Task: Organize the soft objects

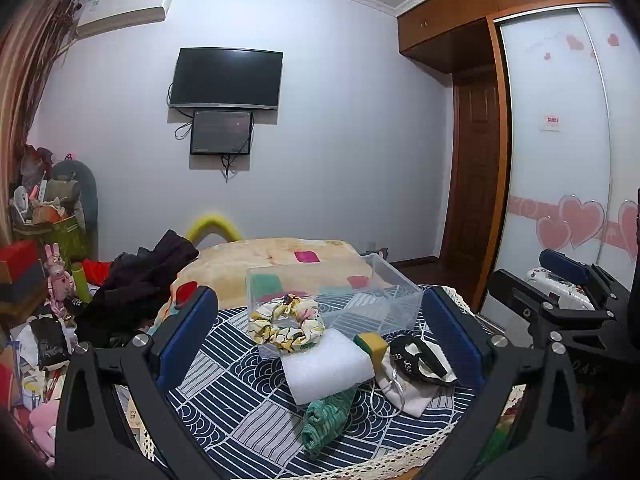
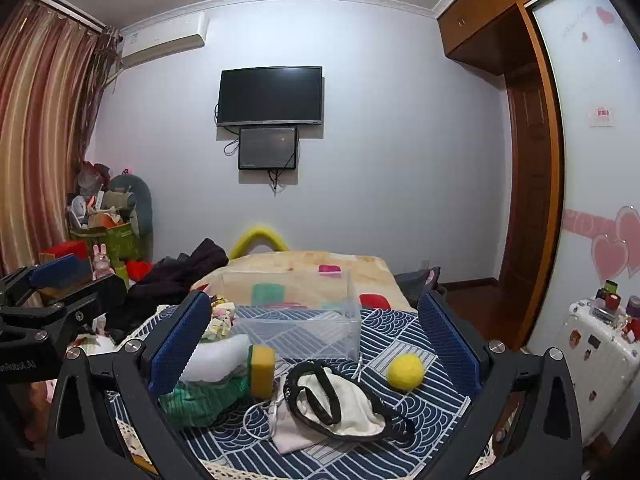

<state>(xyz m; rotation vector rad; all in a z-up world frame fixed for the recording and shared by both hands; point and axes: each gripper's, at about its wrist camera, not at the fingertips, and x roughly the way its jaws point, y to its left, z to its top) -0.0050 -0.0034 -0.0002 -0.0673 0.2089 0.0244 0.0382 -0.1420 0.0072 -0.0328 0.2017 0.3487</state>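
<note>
- Hovering above the near edge of a blue patterned cloth (image 1: 240,392), the left tool (image 1: 320,344) is held with its blue pads spread wide and nothing between them.
- The right tool (image 2: 316,344) is likewise spread wide and empty; it is also seen at the right edge of the left wrist view.
- A clear plastic box (image 1: 340,300) is seen at the far middle of the cloth, which is spread over a bed (image 1: 280,260).
- A floral scrunchie (image 1: 286,322) is seen at the box's near left corner; whether it lies inside the box cannot be told.
- A white foam block (image 1: 324,368) lies just near of the scrunchie, touching the box's near edge.
- A yellow and green sponge (image 2: 262,370) stands on its edge just right of the foam block.
- A green knitted cloth (image 1: 326,416) is partly tucked under the foam's near edge.
- A cream drawstring pouch (image 2: 340,404) lies right of the sponge, with a black headband (image 2: 308,392) resting on top of it.
- A yellow ball (image 2: 405,371) sits on the cloth right of the pouch, apart from it and near the box's near right corner.
- Dark clothing (image 1: 148,280) is piled on the bed at the far left.
</note>
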